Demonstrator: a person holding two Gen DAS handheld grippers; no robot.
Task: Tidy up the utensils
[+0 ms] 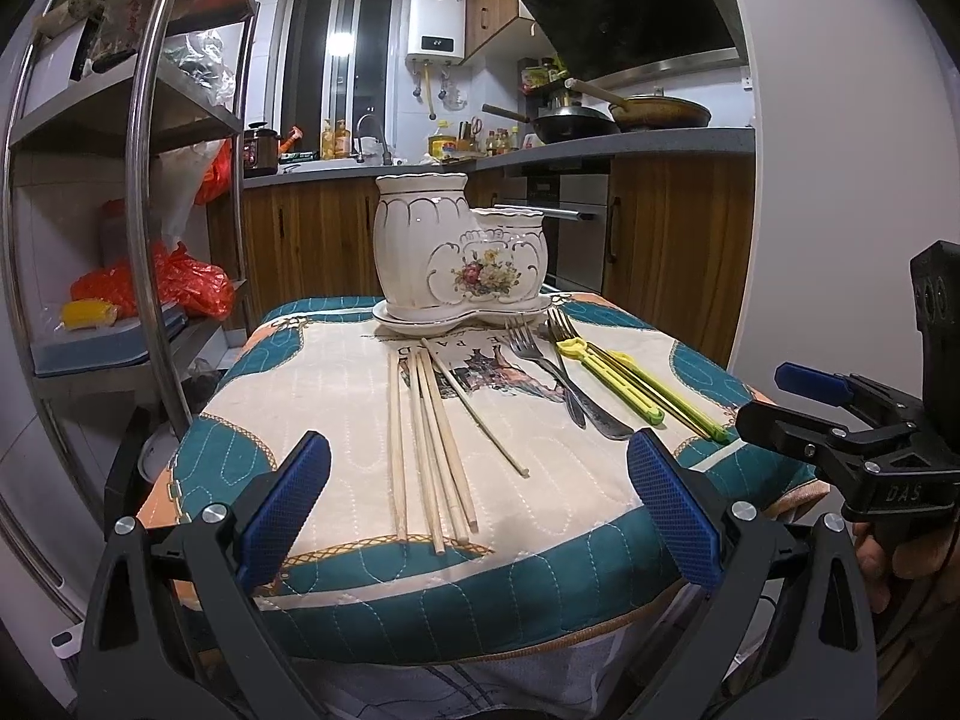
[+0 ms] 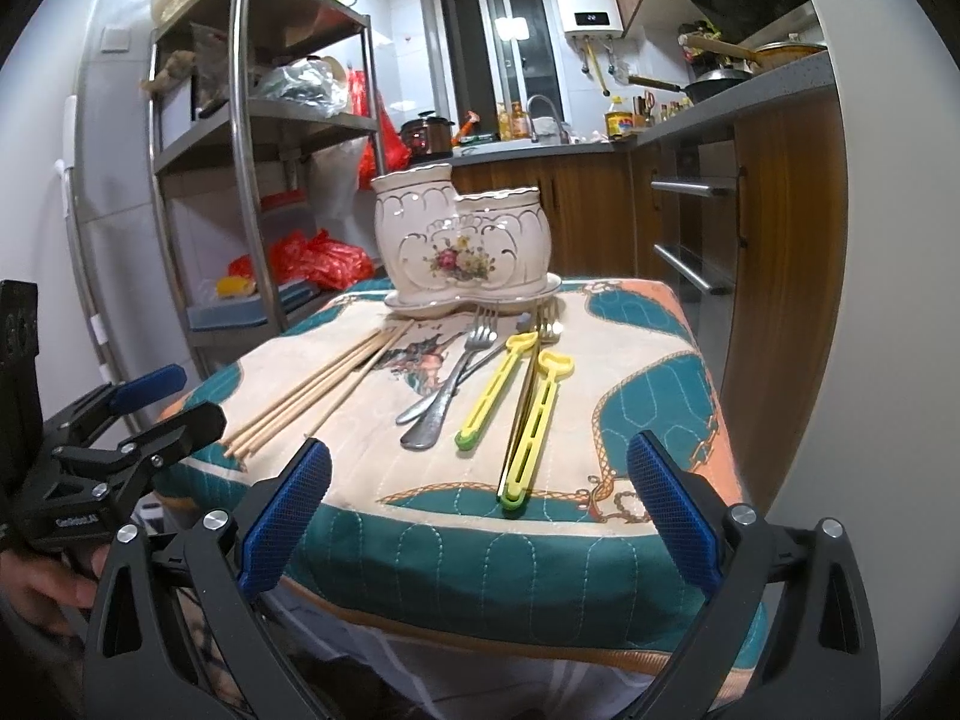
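Right now both grippers, left and right, hover at the bench edge, fingers wide apart, holding nothing. Chopsticks and forks lie before the holder.

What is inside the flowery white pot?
Nothing sticks out above the rims of the flowery white pot, and all the chopsticks and forks lie on the cloth in front. Its walls hide the inside, so the bottom cannot be seen.
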